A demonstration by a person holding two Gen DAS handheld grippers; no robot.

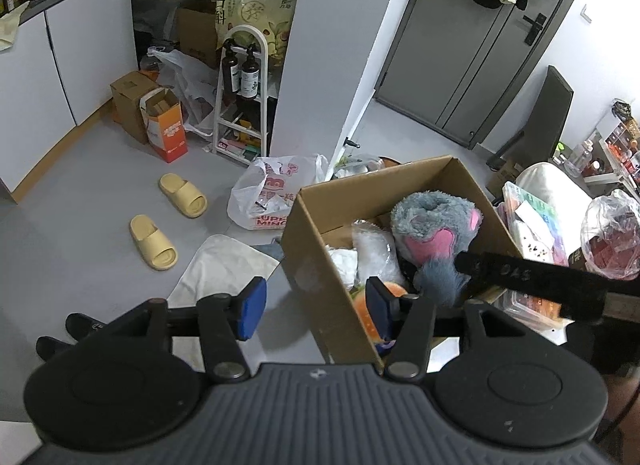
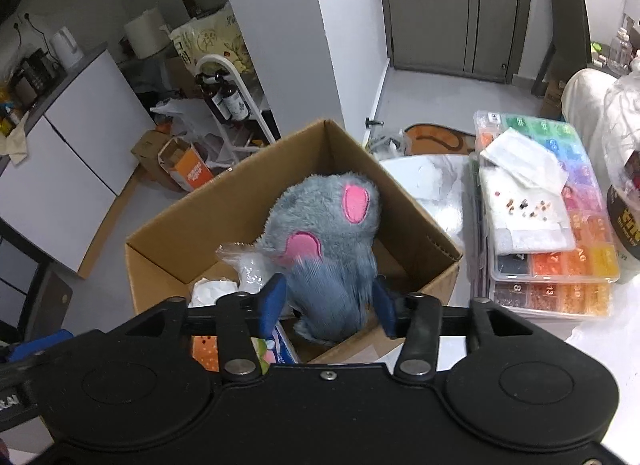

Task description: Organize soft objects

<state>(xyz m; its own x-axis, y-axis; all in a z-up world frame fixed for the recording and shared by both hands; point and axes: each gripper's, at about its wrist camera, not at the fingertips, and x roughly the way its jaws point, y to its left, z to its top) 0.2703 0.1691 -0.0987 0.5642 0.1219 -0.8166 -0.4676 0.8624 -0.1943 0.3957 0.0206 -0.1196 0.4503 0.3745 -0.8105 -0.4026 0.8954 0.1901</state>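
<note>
Left wrist view: left gripper (image 1: 316,307) is held open and empty astride the near wall of 1 cardboard box (image 1: 320,265); 2 yellow slippers (image 1: 168,217) are seen on the floor.

Right wrist view: 1 grey plush (image 2: 324,249) is set in the box's middle, right gripper (image 2: 328,305) w/ jaws parted around its tail end, apparently no squeeze. Gripper should be lifted straight, w/o snagging fur.

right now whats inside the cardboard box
In the cardboard box: a grey plush toy with pink patches, white plastic-wrapped bundles, an orange item. Beneath them is covered.
</note>
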